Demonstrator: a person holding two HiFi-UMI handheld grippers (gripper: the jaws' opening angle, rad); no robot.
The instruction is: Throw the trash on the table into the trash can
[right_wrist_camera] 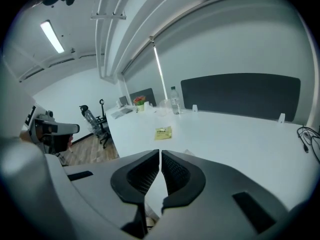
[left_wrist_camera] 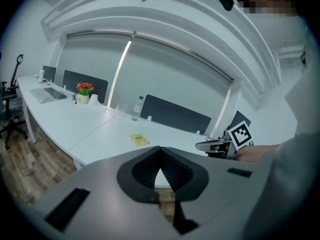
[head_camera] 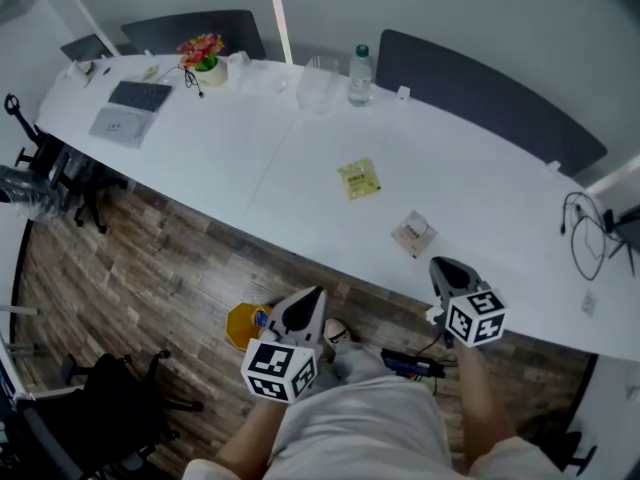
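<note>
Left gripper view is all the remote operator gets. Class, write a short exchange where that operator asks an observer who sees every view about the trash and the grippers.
Operator: I see one yellow packet on the table. Any other trash?
Observer: Yes, the head view shows a clear wrapper near the table's edge on the person's side, just ahead of the right gripper.
Operator: Is that gripper holding anything?
Observer: No; its own view shows its jaws together, with nothing between them.
</note>
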